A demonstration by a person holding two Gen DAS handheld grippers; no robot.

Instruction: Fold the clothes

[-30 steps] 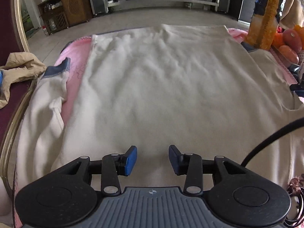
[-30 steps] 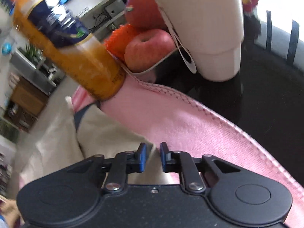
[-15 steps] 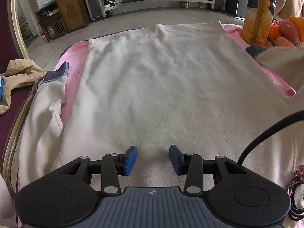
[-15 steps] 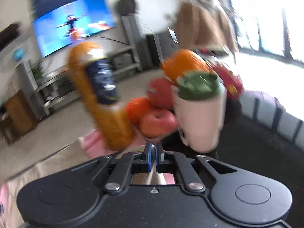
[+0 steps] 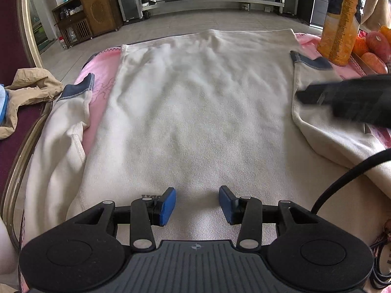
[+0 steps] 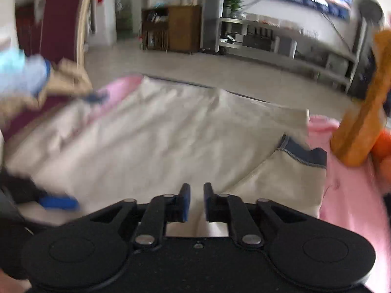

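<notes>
Lying flat on a pink blanket (image 5: pixel 102 70), a cream shirt (image 5: pixel 195 112) stretches lengthwise away from both grippers. The left gripper (image 5: pixel 197 204) hovers, jaws wide and empty, over its near end; the right gripper (image 6: pixel 194 202), jaws narrowly parted, is nearer the right sleeve (image 6: pixel 288 171).

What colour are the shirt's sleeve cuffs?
Dark blue-grey cuffs on a cream shirt, clearest in the left wrist view.
</notes>
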